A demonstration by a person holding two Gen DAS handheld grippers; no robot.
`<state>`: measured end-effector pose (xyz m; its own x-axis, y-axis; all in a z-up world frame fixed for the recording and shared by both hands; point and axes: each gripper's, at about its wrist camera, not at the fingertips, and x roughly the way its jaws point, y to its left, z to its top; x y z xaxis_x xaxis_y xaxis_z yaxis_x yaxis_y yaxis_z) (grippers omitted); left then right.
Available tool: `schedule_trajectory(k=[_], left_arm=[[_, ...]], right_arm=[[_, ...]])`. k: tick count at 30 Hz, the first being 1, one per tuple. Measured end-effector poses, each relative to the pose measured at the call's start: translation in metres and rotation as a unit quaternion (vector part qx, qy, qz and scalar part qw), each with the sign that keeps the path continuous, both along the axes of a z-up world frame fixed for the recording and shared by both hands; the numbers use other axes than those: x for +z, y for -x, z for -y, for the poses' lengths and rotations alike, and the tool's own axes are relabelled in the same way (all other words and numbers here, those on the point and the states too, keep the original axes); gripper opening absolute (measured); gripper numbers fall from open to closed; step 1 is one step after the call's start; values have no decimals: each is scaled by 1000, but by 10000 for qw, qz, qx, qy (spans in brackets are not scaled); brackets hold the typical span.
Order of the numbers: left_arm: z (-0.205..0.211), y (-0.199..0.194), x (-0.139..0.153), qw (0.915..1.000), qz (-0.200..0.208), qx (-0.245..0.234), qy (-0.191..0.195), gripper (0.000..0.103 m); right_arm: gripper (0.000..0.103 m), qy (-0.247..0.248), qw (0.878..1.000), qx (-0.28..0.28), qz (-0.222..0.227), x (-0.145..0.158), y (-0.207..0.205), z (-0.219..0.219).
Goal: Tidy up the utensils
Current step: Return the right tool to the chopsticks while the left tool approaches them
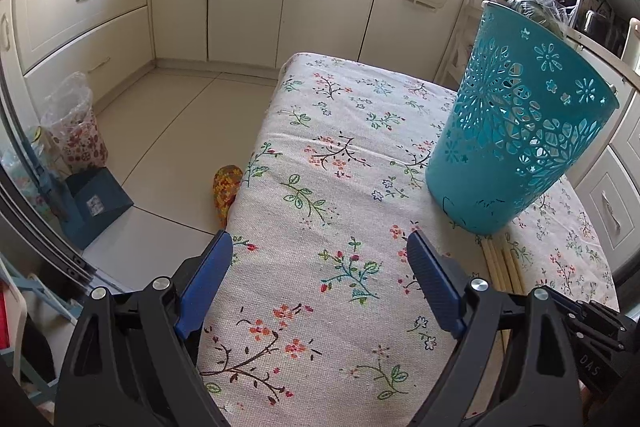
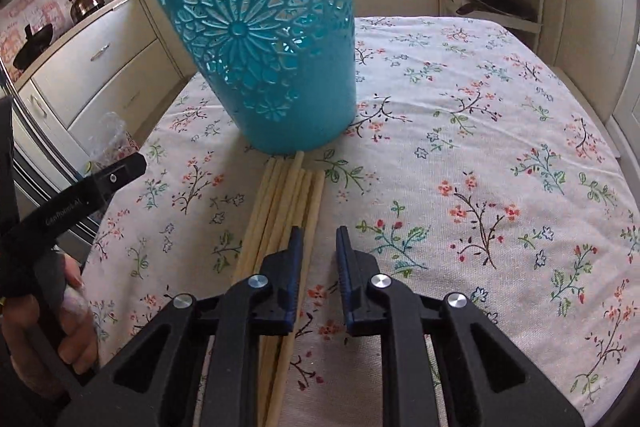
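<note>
1. The right tongs (image 2: 318, 247) hover low over the desk (image 2: 500, 131), blades a little apart and gripping nothing.
2. The left tongs (image 1: 320, 255) are spread wide, empty.
3. A bundle of wooden sticks (image 2: 280, 203) lies flat, beside the right tongs' left blade.
4. Their far ends reach the upright blue basket (image 2: 264, 43).

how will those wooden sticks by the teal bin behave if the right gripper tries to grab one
The wooden sticks look thin, straight and round, so they are probably stiff and light but apt to roll on the tablecloth. They lie bunched side by side, so the right gripper, open just beside them, may nudge neighbours when closing on one.
</note>
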<state>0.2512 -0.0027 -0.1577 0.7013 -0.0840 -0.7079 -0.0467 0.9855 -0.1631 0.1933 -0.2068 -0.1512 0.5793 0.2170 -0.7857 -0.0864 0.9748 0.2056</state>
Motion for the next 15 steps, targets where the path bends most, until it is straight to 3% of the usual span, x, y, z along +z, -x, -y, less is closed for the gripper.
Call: schedule_trajectory(k=[3,6,10,15], left_arm=[[0,0,0,10000,-8,-4,0,85],[0,0,-1,10000,-9,-15,4,85],[7,-1,0,9998,-46,-107,-130,85],[42,6,10,9970,-133,-752,-127,85]], right_arm=[[18,74,10000,44,18,-1,0,-2],[7,310,9995,88,16,-1,-1,-4],[6,377,9992,-108,-59,0,-4,12],[6,153,9997,-183,-14,-1,-2,21]])
